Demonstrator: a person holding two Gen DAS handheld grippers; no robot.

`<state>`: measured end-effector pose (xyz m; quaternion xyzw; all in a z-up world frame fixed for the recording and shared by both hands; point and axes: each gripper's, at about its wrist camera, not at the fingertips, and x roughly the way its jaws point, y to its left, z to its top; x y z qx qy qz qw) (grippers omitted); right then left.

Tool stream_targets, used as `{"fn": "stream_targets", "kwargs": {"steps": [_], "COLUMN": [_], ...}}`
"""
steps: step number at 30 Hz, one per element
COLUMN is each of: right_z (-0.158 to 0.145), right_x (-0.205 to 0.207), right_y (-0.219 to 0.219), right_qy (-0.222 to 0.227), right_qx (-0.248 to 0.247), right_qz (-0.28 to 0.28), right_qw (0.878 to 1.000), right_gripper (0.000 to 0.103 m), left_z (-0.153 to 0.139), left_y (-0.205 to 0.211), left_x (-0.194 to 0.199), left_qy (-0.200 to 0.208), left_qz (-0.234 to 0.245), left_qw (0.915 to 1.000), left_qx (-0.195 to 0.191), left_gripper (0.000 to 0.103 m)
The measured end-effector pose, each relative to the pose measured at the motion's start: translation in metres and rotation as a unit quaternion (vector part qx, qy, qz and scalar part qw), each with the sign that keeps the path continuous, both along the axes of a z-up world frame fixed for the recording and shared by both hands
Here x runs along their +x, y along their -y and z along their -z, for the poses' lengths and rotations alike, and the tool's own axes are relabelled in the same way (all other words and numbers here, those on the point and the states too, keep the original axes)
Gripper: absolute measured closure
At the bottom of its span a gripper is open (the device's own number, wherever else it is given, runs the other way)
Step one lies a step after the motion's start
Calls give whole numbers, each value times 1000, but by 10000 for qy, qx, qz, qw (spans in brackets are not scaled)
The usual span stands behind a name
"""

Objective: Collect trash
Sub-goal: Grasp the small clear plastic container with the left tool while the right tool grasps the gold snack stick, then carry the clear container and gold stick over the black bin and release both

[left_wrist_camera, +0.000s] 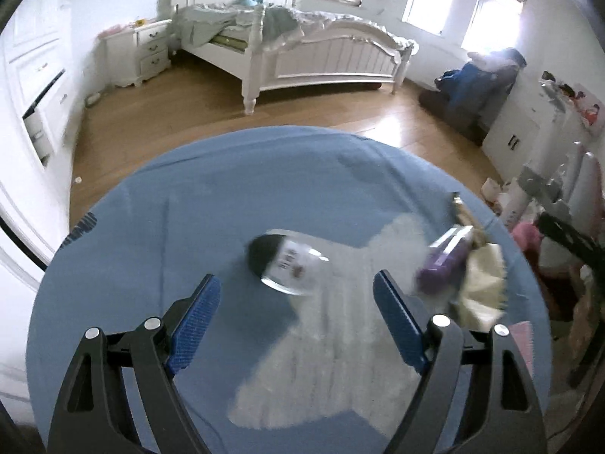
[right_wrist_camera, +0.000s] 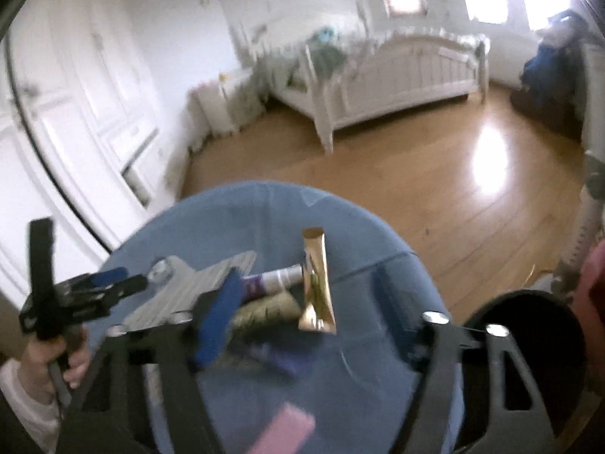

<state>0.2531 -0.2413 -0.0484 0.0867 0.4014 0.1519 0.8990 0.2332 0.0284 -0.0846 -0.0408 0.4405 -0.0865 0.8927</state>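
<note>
A round table with a blue cloth (left_wrist_camera: 189, 204) carries the trash. A clear glass jar with a black lid (left_wrist_camera: 287, 265) lies on its side on a white ribbed cloth (left_wrist_camera: 332, 340), just ahead of my open, empty left gripper (left_wrist_camera: 298, 295). A purple tube (left_wrist_camera: 442, 261) and a crumpled cream wrapper (left_wrist_camera: 484, 283) lie to its right. In the right wrist view, the gold tube (right_wrist_camera: 317, 287), the purple tube (right_wrist_camera: 272, 280) and the crumpled wrapper (right_wrist_camera: 264, 310) lie between the wide-open fingers of my right gripper (right_wrist_camera: 302, 314), which is blurred. The left gripper also shows in that view (right_wrist_camera: 109, 283).
A black bin (right_wrist_camera: 529, 352) stands at the table's right edge. A pink flat item (right_wrist_camera: 283, 431) lies at the table's near edge. Beyond the table are wooden floor (left_wrist_camera: 170, 121), a white bed (left_wrist_camera: 302, 49), a nightstand (left_wrist_camera: 143, 53) and clutter (left_wrist_camera: 529, 208) at right.
</note>
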Motion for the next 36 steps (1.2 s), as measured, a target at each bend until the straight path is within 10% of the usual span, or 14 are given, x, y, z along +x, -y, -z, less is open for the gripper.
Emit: {"fn": "stream_targets", "kwargs": {"steps": [7, 13, 18, 26, 36], "right_z": [43, 51, 46, -29, -96], "right_x": [77, 76, 65, -34, -177], "right_y": [-41, -66, -41, -9, 28], "right_qy": [-948, -747, -697, 817, 2369], "right_qx": [-872, -1986, -1013, 596, 42], "right_qz": [-220, -247, -180, -107, 739], "right_qw": [9914, 9769, 9922, 9948, 9687], "right_gripper": [48, 68, 92, 93, 93], "left_z": [12, 16, 14, -39, -110], "left_y": [-4, -2, -15, -7, 89], "left_x": [27, 27, 21, -22, -87], "left_qy": [-133, 65, 134, 726, 1217], "left_qz": [203, 267, 219, 558, 1823], "left_qw": [9994, 9980, 9996, 9942, 9691], "left_qx": [250, 565, 69, -569, -1133], "left_gripper": [37, 49, 50, 50, 50]}}
